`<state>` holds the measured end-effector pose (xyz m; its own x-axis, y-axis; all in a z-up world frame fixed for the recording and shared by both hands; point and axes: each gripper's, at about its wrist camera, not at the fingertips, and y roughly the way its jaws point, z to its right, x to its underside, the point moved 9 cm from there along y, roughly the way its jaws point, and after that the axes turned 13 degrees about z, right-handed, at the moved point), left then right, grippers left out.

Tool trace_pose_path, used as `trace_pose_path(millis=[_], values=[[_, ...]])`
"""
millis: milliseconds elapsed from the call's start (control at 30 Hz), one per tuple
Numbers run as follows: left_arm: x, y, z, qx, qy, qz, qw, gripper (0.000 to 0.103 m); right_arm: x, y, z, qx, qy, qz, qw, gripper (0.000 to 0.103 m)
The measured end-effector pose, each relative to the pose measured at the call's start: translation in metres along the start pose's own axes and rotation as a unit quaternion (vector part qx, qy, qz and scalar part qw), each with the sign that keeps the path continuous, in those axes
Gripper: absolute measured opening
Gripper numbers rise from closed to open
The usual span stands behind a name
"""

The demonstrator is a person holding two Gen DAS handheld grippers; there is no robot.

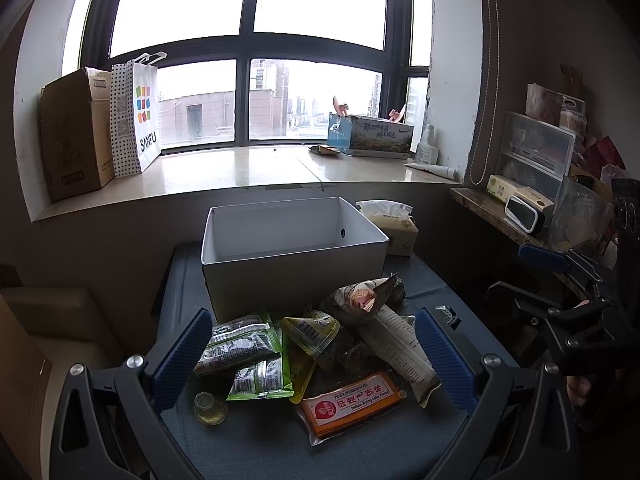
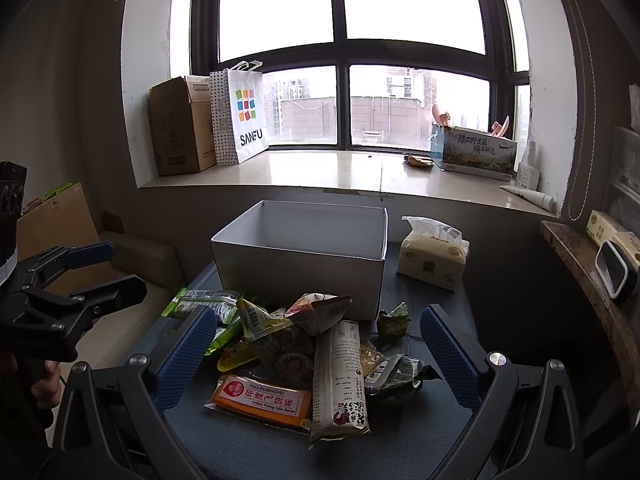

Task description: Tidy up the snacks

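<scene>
I read "SANFU" on the white shopping bag (image 2: pixel 245 116) and "YINDUFEIBINGWEI, Indian flying cake flavor" on the orange snack packet (image 2: pixel 262 400).

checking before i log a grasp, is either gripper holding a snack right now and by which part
Nothing is held. The left gripper and right gripper both hover with jaws open over the snack pile, in front of the white box.

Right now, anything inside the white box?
The white box shows only bare inner walls; no snack rises above its rim. Its floor is hidden behind the near wall in both views, so flat items cannot be ruled out.
</scene>
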<state>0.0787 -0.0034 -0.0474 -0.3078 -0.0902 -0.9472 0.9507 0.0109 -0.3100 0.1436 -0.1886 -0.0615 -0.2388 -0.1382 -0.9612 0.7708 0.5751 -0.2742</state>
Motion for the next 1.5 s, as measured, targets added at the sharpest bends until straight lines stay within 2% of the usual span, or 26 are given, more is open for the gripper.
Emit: trace_pose_path(millis=[1500], values=[[0.0018, 0.0003, 0.0043, 0.006, 0.001, -0.009, 0.9999, 0.103, 0.002, 0.0007, 0.0005, -0.002, 0.007, -0.004, 1.0, 0.103]])
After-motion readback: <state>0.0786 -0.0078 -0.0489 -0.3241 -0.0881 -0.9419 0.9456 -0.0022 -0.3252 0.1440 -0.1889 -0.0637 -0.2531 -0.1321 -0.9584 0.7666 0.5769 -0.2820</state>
